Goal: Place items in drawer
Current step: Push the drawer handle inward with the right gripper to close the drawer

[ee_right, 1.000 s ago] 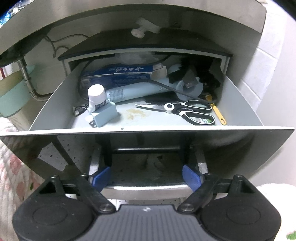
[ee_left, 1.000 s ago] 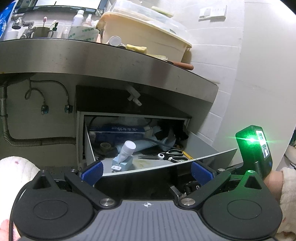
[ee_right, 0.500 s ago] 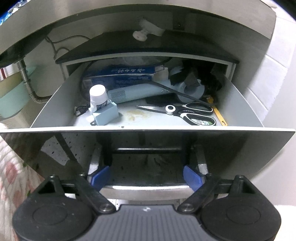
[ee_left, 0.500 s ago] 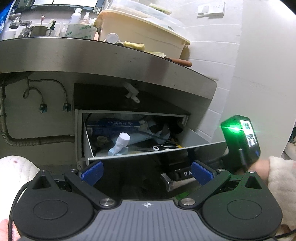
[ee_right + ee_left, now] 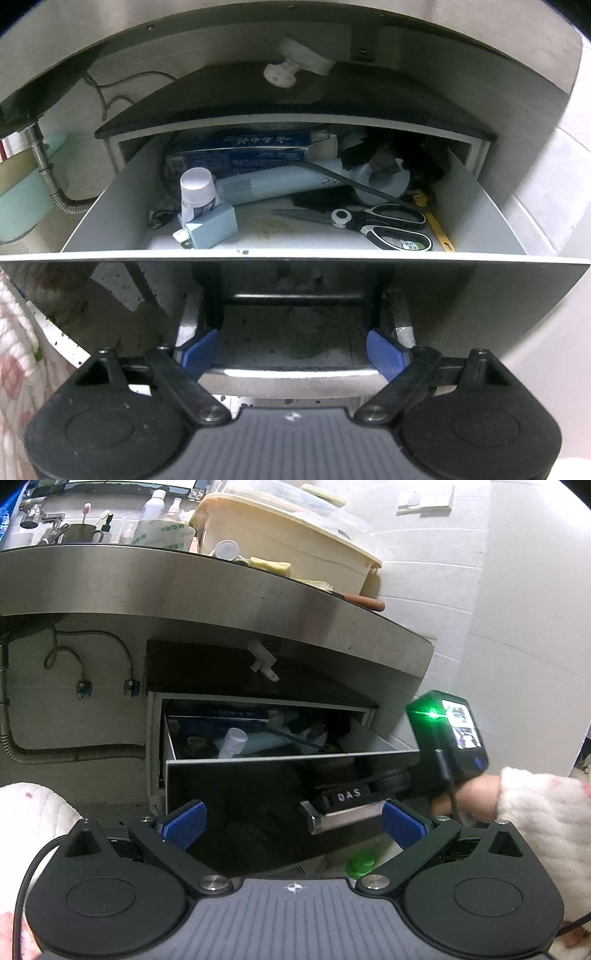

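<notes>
- The right gripper (image 5: 293, 350), black with blue-padded fingertips, has its jaws spread wide and holds nothing; its fingers straddle the bright metal bar handle (image 5: 291, 376) on the front of the drawer, apparently without gripping it.
- Just ahead of it stands the glossy black front panel of the pulled-out grey drawer (image 5: 476, 210).
- Inside, ahead and to the left, a white-capped small bottle (image 5: 197, 194) stands against a pale blue rectangular block (image 5: 214, 229).
- Ahead and to the right lie black-handled scissors (image 5: 373, 225), with a thin yellow strip (image 5: 437, 229) just beyond their handles.
- Further in rest a pale blue hair dryer (image 5: 295, 181) and, behind it, a blue printed carton (image 5: 251, 147).
- The left gripper (image 5: 291, 825), also wide open and empty, hangs in front of the drawer (image 5: 380, 744), well short of it.
- To its right front, the person's right hand (image 5: 469, 797) grasps the other tool.
- Above and beyond, a steel countertop (image 5: 221, 590) carries a cream plastic tub (image 5: 280, 542).
</notes>
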A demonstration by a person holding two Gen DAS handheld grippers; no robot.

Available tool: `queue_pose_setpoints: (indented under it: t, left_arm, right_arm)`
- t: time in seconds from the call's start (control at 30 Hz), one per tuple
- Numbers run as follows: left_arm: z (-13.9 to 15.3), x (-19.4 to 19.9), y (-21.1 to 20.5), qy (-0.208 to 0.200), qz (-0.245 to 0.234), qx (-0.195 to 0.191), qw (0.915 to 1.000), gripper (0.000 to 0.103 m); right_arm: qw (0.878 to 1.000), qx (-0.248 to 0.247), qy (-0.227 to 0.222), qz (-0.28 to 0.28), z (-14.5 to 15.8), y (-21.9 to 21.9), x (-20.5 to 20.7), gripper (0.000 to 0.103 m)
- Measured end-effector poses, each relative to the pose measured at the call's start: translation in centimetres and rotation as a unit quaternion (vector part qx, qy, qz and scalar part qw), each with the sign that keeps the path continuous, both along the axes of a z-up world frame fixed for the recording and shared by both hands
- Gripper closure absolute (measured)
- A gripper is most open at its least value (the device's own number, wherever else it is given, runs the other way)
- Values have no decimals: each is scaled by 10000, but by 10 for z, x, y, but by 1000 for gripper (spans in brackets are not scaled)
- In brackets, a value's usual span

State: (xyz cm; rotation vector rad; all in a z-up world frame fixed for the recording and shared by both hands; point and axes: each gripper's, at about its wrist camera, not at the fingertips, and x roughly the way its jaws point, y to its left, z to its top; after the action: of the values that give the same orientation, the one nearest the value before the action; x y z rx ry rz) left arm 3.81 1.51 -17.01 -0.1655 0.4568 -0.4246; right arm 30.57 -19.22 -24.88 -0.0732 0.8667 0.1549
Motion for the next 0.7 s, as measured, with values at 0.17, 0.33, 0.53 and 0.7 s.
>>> queue_pose_setpoints:
  t: [0.17, 0.33, 0.53, 0.7]
  left_arm:
    - [-1, 1, 0, 35, 0, 2, 10000, 0]
    - [-1, 2, 3, 65, 42, -14, 10000, 0]
    - [-2, 4, 3, 88, 57, -22, 9999, 0]
    - [-3, 4, 3, 102, 54, -34, 9999, 0]
  right_arm:
    - [10000, 8, -39, -3, -1, 1, 12, 15]
    - [9999, 13, -161, 12, -2, 2, 18, 14]
    - [9999, 12, -162, 13, -1, 3, 33, 14]
    - [9999, 13, -164, 9, 0, 4, 39, 14]
